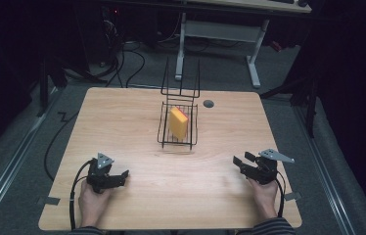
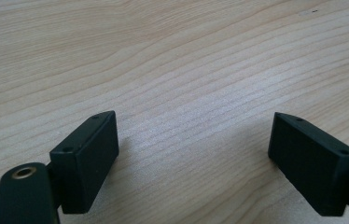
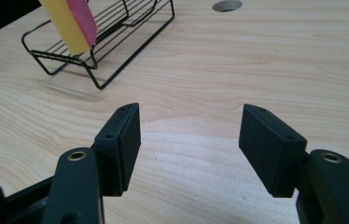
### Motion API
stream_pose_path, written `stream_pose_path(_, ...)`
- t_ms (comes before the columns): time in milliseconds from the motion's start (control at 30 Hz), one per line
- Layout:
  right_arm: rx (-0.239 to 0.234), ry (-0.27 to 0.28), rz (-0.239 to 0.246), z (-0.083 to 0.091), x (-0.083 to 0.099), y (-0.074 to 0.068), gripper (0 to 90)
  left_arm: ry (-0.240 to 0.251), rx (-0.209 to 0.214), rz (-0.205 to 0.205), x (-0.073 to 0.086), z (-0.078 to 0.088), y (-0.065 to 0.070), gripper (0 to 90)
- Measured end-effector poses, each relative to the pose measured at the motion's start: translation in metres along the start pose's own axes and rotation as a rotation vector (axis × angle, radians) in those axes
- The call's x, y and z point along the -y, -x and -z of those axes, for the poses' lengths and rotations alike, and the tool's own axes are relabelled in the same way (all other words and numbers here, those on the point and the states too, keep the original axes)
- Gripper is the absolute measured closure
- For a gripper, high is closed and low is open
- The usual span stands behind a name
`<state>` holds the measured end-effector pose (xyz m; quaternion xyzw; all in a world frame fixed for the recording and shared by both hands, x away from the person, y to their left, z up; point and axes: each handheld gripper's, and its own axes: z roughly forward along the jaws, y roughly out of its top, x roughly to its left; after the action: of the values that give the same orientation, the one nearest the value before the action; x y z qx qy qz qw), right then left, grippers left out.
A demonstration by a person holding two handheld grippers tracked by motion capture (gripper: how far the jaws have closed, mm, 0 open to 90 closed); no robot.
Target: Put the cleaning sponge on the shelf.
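Resting low over the pale wood-grain bench (image 1: 171, 196), the left tool (image 2: 193, 154) and right tool (image 3: 189, 140) both gape wide, gripping nothing. The yellow sponge with a pink face (image 1: 179, 123) leans upright in the black wire rack (image 1: 163, 132), mid-bench, well apart from both.

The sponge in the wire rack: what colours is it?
The sponge is yellow with a pink-red face, clearest in the right gripper view.

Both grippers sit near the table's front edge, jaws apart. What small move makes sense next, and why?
Probably the right gripper advances toward the yellow-and-pink sponge standing upright in the black wire rack. Its jaws are open and empty and already face the rack, while the left gripper has bare wooden table between its jaws.
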<state>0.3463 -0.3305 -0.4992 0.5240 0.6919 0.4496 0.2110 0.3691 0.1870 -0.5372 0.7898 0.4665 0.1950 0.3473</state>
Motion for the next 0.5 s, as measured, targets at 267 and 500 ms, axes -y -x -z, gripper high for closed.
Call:
stream_pose_path(267,0.039,-0.028,0.002,-0.004,0.01,0.003,38.9,0.0,0.0,0.0,0.0,0.0,0.0,16.7)
stream_pose_path(500,0.082,-0.073,0.05,-0.011,0.019,0.0,38.4,0.0,0.0,0.0,0.0,0.0,0.0,16.7)
